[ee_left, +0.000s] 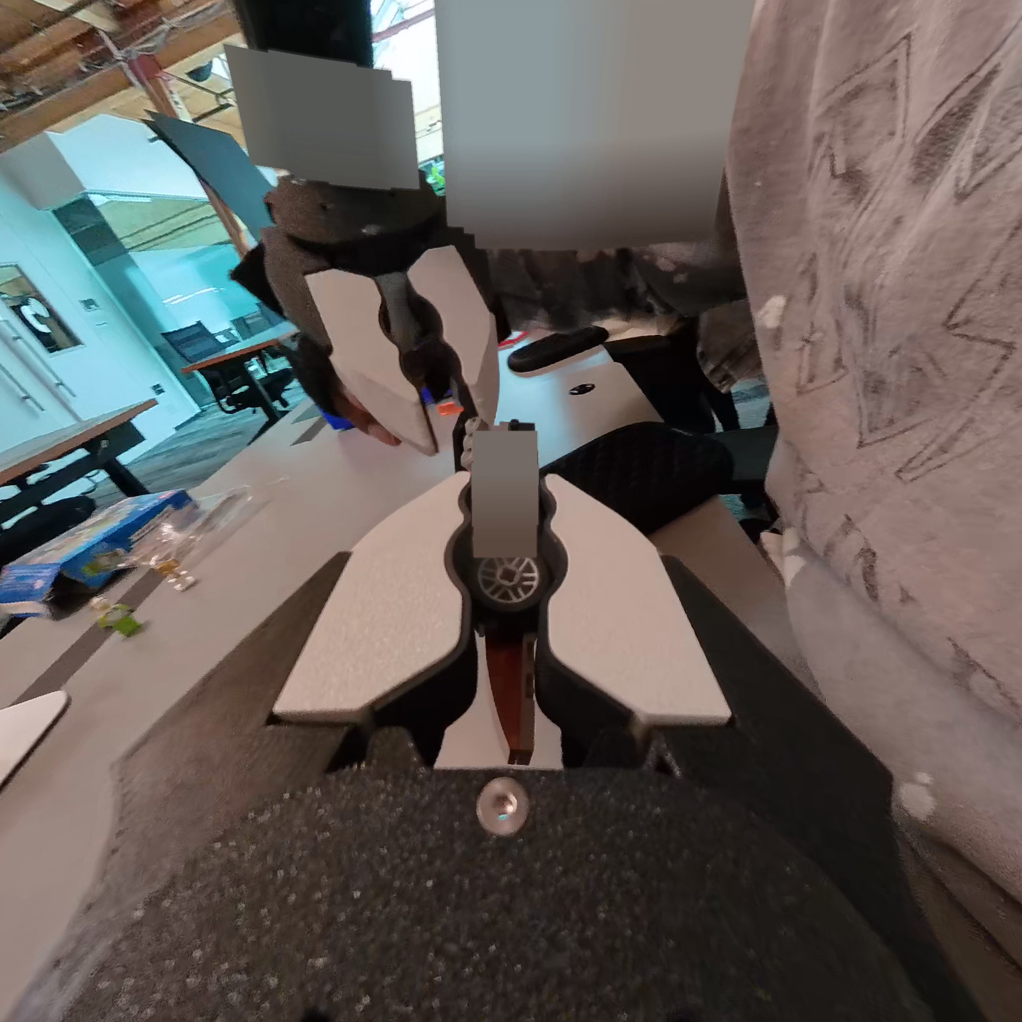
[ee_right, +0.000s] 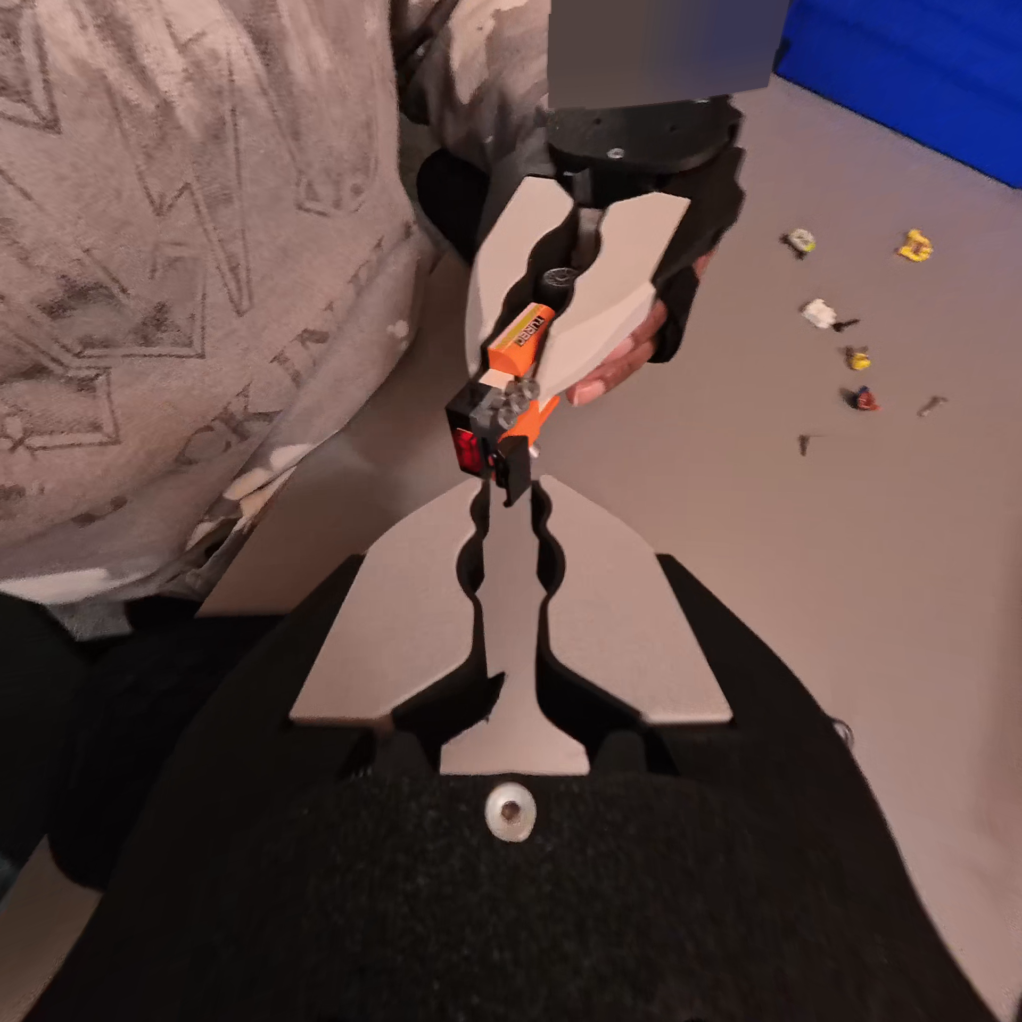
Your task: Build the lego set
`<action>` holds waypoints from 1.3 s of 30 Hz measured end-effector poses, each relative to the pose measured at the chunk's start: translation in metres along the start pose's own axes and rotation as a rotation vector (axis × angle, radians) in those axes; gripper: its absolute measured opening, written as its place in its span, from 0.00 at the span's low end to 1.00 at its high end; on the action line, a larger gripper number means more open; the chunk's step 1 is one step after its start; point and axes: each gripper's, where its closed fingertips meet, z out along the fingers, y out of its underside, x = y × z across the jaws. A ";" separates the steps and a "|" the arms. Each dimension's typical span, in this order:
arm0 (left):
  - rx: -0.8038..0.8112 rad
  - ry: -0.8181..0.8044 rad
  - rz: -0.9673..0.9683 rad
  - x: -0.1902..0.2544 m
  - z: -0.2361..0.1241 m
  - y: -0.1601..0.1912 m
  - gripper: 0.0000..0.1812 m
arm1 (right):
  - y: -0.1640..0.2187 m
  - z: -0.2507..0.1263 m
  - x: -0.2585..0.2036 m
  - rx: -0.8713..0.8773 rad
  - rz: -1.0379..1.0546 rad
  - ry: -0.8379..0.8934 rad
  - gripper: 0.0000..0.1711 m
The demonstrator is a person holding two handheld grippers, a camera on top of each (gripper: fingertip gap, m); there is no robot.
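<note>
My left gripper (ee_left: 506, 486) is shut on a small orange, black and grey lego car; its wheel (ee_left: 507, 578) shows between the jaws. In the right wrist view the left gripper (ee_right: 514, 376) holds the car (ee_right: 520, 337) in the air, rear end with the red tail light (ee_right: 467, 448) towards me. My right gripper (ee_right: 506, 486) is nearly shut on a small black piece (ee_right: 514, 470) held against the car's rear. The right gripper also shows in the left wrist view (ee_left: 462, 431), tips at the car's far end.
A blue lego box (ee_left: 110, 547), clear bags (ee_left: 215, 514) and a green piece (ee_left: 119, 619) lie at the table's left. Several loose pieces, one yellow (ee_right: 915, 246) and one white (ee_right: 818, 312), lie at the right. The person's grey sweatshirt (ee_right: 166, 276) is close by. Some 4 cm of space lies between my two pairs of fingers.
</note>
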 end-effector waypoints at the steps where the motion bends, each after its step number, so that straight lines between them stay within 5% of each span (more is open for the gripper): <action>1: 0.001 -0.026 0.004 -0.004 -0.002 0.000 0.10 | 0.000 -0.003 0.005 0.021 0.020 0.049 0.12; 5: -0.027 -0.139 0.018 -0.025 -0.009 0.003 0.11 | 0.005 -0.003 0.017 0.114 0.073 0.269 0.22; 9: -0.074 -0.227 0.013 -0.041 -0.010 0.011 0.11 | 0.021 0.006 0.040 0.195 0.216 0.571 0.22; 15: -0.155 -0.284 0.003 -0.049 -0.007 0.025 0.11 | 0.031 0.018 0.043 0.284 0.349 0.764 0.16; 31: -0.358 -0.291 -0.014 -0.049 -0.004 0.057 0.11 | 0.030 0.015 0.041 0.276 0.228 0.808 0.15; 39: -0.492 -0.228 0.130 -0.034 0.006 0.073 0.11 | 0.036 0.042 0.032 -0.058 -0.040 0.647 0.20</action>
